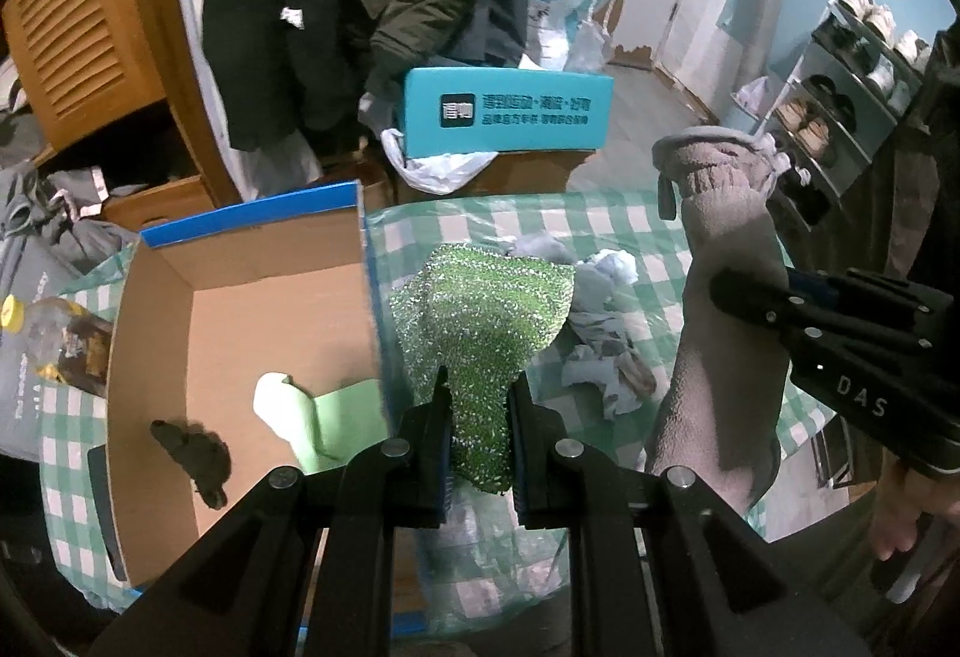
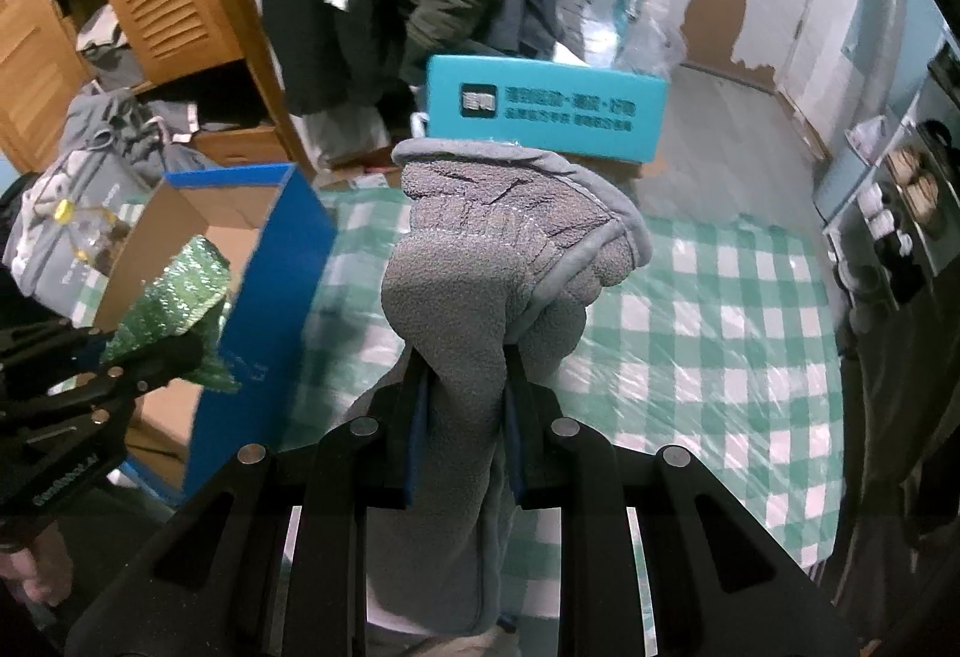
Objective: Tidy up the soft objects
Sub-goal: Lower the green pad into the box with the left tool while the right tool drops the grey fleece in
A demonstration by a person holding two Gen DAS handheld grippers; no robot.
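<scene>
Currently, far left on the checked tablecloth (image 1: 606, 228): a cardboard box (image 1: 240, 321) with blue outer walls, open top. Inside it lie a pale green roll (image 1: 294, 411) and a small dark lump (image 1: 195, 456); what the lump is cannot be told. A clear bottle with a yellow cap (image 1: 15, 312) stands just beside the box's left wall.

Left gripper (image 1: 480, 405) clamped on the lower end of a green scrubbing cloth (image 1: 480, 321), held just right of the box's near wall, not over the opening. The cloth's wide upper part stands free above the jaws. Risk: if moved toward the box low, that free flap may catch the wall's rim and drag the cloth out of the pinch, or nudge the light box toward the bottle.

Middle right on the table: a crumpled pale blue cloth (image 1: 606, 333), loose, not yet gathered.

Right gripper (image 2: 468, 357) gripping a grey fleece cloth (image 2: 504, 249) near its middle, lifted clear of the table; a thick bunch bulges above the fingers and a long tail hangs below. Risk: the tail may sweep the loose cloth or snag the box edge; the bulky fold may slip from the pinch.

Both grippers sit near each other, so crossing paths toward the box could bring a collision
</scene>
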